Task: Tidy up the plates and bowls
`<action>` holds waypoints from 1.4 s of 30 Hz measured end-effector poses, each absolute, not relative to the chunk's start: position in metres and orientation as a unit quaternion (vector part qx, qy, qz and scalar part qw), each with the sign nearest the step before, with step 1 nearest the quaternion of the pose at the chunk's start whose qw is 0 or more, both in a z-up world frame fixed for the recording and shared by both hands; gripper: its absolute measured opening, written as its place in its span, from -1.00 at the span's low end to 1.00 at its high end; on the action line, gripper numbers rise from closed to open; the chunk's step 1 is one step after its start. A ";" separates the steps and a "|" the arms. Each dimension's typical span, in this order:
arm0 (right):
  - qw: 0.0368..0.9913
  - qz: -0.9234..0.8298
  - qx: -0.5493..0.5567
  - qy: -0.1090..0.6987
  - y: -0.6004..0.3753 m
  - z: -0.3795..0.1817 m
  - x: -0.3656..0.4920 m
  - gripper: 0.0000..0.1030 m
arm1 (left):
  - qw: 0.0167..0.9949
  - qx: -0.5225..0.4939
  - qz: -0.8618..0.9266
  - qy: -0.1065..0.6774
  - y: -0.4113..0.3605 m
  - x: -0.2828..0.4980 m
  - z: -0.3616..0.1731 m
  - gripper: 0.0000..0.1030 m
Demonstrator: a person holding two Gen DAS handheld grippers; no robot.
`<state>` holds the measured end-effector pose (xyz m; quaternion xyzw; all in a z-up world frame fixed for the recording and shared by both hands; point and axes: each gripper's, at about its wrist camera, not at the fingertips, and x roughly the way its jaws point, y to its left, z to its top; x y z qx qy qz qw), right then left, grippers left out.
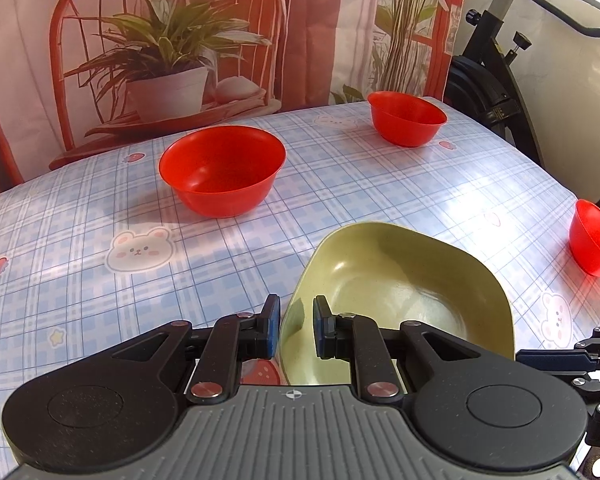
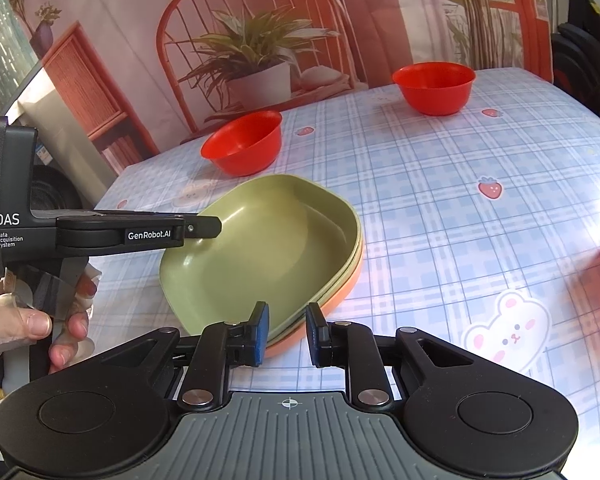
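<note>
— Since we want the plates and bowls tidy, where do we look first?

— We look at the green plastic plate with rounded corners. It sits on top of a small pile, with an orange plate of the same shape at the bottom. The pile lies on the desk with the blue checked cloth, right in front of us.

— Which way does the pile lie from our tongs?

— It lies between them. Our left tongs are at its left rim. Our right tongs are at its near edge. Its long side runs from near us on the left to far from us on the right.

— Are we holding it?

— Our left tongs are narrow, and the green rim is between the pads, so we think they pinch it. Our right tongs are narrow too. The edge of the pile is in their gap, but we see cloth beside one pad, so we think they do not squeeze yet.

— And the bowls?

— Three red plastic round bowls stand apart from the pile. A big one is ahead on the left, one is far back, and one is off to the right, nearer our right hand.
</note>
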<state>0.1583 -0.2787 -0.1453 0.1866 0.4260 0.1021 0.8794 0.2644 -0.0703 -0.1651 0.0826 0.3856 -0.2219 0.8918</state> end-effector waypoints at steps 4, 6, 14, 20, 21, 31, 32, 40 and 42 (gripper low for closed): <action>0.878 0.101 0.190 0.427 -0.279 -0.147 0.159 -0.57 | 0.896 0.073 -0.220 0.378 -0.062 0.256 -0.162 -0.65; 0.878 0.102 0.190 0.428 -0.280 -0.147 0.159 -0.57 | 0.900 0.066 -0.215 0.373 -0.057 0.251 -0.160 -0.65; 0.877 0.100 0.191 0.429 -0.280 -0.149 0.160 -0.57 | 0.907 0.046 -0.196 0.370 -0.046 0.241 -0.164 -0.64; 0.878 0.098 0.191 0.427 -0.280 -0.148 0.160 -0.57 | 0.907 0.046 -0.194 0.370 -0.048 0.241 -0.165 -0.64; 0.879 0.098 0.192 0.424 -0.281 -0.146 0.159 -0.57 | 0.908 0.044 -0.195 0.368 -0.047 0.240 -0.163 -0.64; 0.909 0.073 0.187 0.365 -0.300 -0.119 0.163 -0.57 | 0.918 0.025 -0.206 0.339 -0.046 0.238 -0.131 -0.64; 0.913 0.071 0.181 0.359 -0.303 -0.116 0.165 -0.57 | 0.919 0.022 -0.207 0.334 -0.047 0.237 -0.127 -0.64; 0.936 0.044 0.149 0.316 -0.336 -0.090 0.182 -0.57 | 0.925 0.004 -0.215 0.312 -0.060 0.239 -0.099 -0.64; 0.940 0.037 0.145 0.308 -0.346 -0.086 0.187 -0.57 | 0.927 0.004 -0.216 0.306 -0.064 0.242 -0.094 -0.64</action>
